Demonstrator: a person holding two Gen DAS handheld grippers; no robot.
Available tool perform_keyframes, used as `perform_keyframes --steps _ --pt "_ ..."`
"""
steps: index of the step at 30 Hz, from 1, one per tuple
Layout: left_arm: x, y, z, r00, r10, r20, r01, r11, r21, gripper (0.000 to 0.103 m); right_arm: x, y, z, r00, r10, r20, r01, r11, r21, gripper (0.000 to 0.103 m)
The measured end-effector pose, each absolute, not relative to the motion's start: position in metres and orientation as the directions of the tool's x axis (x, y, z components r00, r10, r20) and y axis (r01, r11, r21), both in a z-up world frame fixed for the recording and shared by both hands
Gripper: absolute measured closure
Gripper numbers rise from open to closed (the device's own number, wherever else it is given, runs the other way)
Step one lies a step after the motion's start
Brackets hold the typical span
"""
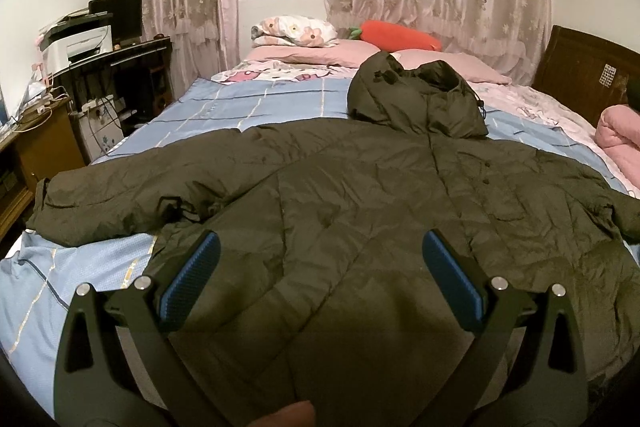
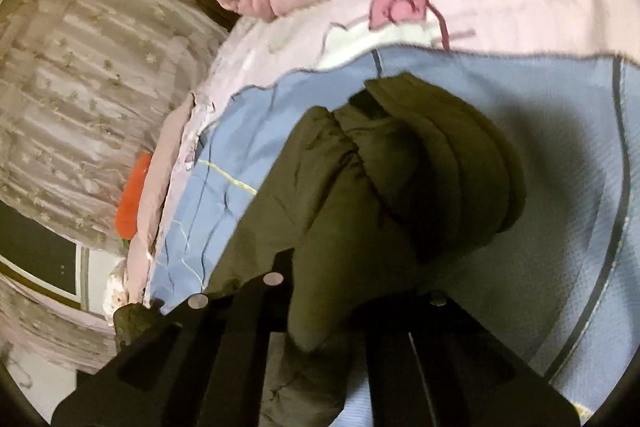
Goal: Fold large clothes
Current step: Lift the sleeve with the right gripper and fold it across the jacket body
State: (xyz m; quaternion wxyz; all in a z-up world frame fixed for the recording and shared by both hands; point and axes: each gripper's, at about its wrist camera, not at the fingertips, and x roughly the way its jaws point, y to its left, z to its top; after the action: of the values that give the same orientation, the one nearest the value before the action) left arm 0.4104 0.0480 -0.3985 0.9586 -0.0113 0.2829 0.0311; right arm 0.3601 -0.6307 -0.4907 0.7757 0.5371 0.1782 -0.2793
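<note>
The bed (image 1: 248, 99) carries the coat (image 1: 360, 195), a dark puffer spread face up across the blue sheet (image 1: 52, 291), hood toward the pillows (image 1: 296, 31), one sleeve (image 1: 120, 195) stretched out to the left. The left gripper (image 1: 320, 255) hovers low over the hem, jaws spread wide and holding nothing. The right gripper (image 2: 352, 291) is rolled sideways above the bed, jaws pinching the other sleeve (image 2: 400, 187), which bunches thickly ahead of them. The slick, puffy fabric could slide out of that one-point pinch, or its weight could drag the body askew and spoil the fold.
</note>
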Motion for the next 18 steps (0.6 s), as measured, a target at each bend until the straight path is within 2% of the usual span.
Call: perform_keyframes --steps 6,12,18 --pt "0.411 0.05 -0.397 0.838 0.051 -0.543 -0.073 0.997 -0.018 0.002 0.373 -0.613 -0.45 0.735 -0.34 -0.587 0.678 0.376 0.632 0.099" --pt "0.41 0.054 -0.395 0.837 0.049 -0.544 -0.077 0.997 -0.03 0.002 0.384 -0.584 -0.399 0.666 -0.451 -0.594 0.739 0.507 0.443 0.099" --pt "0.406 0.068 -0.39 0.839 0.06 -0.541 -0.097 0.994 -0.041 0.002 0.392 -0.545 -0.349 0.646 -0.538 -0.541 0.747 0.593 0.301 0.099"
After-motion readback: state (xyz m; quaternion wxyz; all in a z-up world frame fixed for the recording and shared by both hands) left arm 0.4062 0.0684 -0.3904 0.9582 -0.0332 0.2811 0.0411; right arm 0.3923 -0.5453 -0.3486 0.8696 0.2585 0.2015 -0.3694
